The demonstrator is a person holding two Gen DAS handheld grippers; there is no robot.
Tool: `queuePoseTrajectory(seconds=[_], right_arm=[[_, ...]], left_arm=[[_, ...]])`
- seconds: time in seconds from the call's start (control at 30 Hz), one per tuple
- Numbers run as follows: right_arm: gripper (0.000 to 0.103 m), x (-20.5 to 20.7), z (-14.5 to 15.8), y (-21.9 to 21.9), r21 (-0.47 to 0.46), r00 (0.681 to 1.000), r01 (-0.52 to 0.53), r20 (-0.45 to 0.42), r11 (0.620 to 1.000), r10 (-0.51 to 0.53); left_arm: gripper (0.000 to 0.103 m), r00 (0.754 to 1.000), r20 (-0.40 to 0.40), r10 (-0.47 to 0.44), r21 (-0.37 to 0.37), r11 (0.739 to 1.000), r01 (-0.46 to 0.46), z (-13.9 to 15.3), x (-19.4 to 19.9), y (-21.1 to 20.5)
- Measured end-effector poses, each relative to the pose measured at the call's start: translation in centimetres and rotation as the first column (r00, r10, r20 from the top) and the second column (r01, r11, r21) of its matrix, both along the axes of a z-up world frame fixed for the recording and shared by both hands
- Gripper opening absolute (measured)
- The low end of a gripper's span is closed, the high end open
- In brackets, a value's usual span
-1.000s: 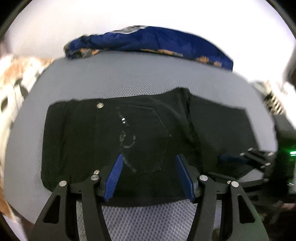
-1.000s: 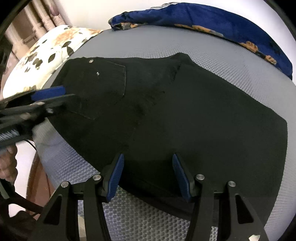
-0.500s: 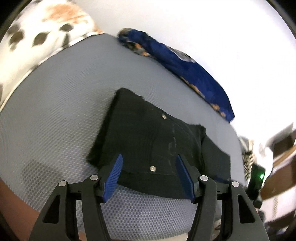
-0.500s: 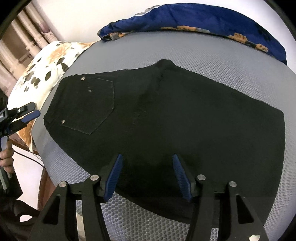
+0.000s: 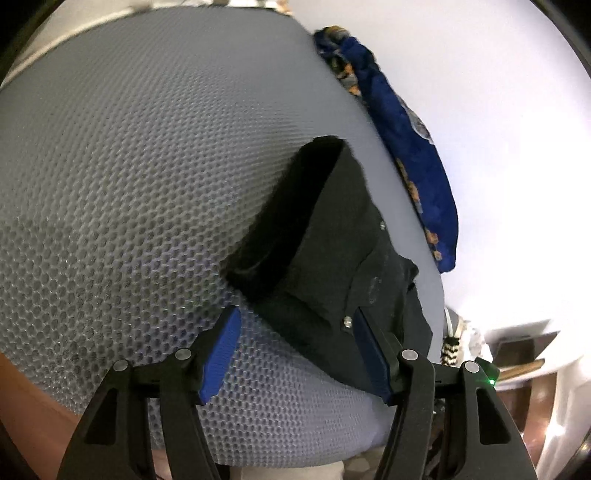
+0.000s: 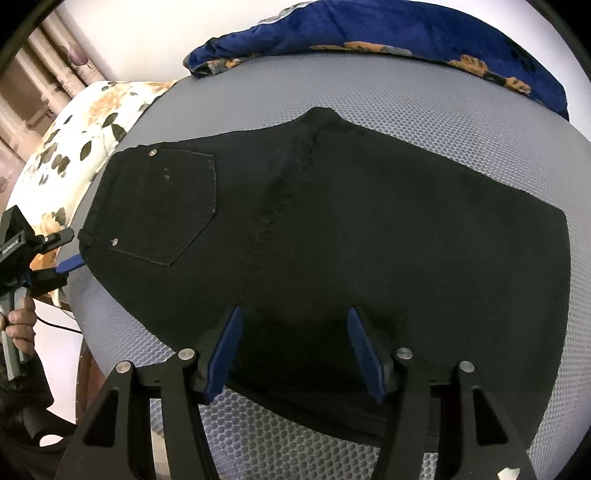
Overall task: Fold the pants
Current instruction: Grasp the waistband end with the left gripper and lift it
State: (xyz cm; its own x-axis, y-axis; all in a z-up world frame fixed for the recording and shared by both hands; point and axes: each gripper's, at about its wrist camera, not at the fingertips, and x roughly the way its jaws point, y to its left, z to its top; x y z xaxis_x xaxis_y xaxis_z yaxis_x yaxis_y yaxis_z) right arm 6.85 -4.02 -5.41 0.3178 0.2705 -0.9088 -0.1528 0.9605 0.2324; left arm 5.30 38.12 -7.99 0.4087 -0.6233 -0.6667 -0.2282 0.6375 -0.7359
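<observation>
From the left wrist view, the left gripper (image 5: 295, 350) is spread wide with nothing between its blue pads, poised at the waistband corner of the black pants (image 5: 332, 266), which lie on the grey mesh mat (image 5: 129, 184); one pad sits over bare mat, the other beside a rivet (image 5: 346, 322) on the pocket. To take this corner well, I judge it should slide the lower pad under all the stacked layers before closing, since the edge looks thick here. From the right wrist view, the right gripper (image 6: 293, 347) is likewise wide apart and empty, over the near edge of the pants (image 6: 369, 229), which are already folded leg over leg with the back pocket (image 6: 166, 206) facing up. The left gripper (image 6: 68, 264) shows at the far waistband corner. A blue blanket (image 6: 406, 33) lies beyond. Both grips should probably close together, so the cloth lifts evenly.
</observation>
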Motion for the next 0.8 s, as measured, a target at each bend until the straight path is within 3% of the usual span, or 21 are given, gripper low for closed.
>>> queuePoseTrajectory(seconds=[0.1, 0.33, 0.57, 0.63, 0.8], right_arm=[[0.057, 0.1, -0.1, -0.2, -0.006, 1.0, 0.015, -0.006, 1.0, -0.015], [0.058, 0.4, -0.4, -0.3, -0.016, 1.0, 0.026, -0.012, 1.0, -0.027], [0.062, 0.7, -0.7, 0.2, -0.034, 1.0, 0.022, -0.008, 0.999, -0.022], [0.062, 0.6, -0.7, 0.5, -0.04, 1.0, 0.02, -0.005, 0.999, -0.02], [0.065, 0.4, -0.9, 1.0, -0.047, 1.0, 0.022, 0.0, 0.999, -0.022]], left_arm=[[0.063, 1.0, -0.013, -0.005, -0.009, 1.0, 0.005, -0.9, 0.3, -0.3], [0.063, 0.999, 0.039, -0.033, -0.024, 0.999, 0.034, -1.1, 1.6, -1.2], [0.063, 0.994, 0.098, -0.042, -0.104, 0.993, 0.052, -1.9, 3.3, -0.5], [0.063, 0.994, 0.102, -0.049, -0.093, 0.994, 0.059, -1.9, 3.8, -0.5], [0.063, 0.977, 0.174, -0.12, 0.033, 0.993, 0.116, -1.1, 4.8, -2.5]])
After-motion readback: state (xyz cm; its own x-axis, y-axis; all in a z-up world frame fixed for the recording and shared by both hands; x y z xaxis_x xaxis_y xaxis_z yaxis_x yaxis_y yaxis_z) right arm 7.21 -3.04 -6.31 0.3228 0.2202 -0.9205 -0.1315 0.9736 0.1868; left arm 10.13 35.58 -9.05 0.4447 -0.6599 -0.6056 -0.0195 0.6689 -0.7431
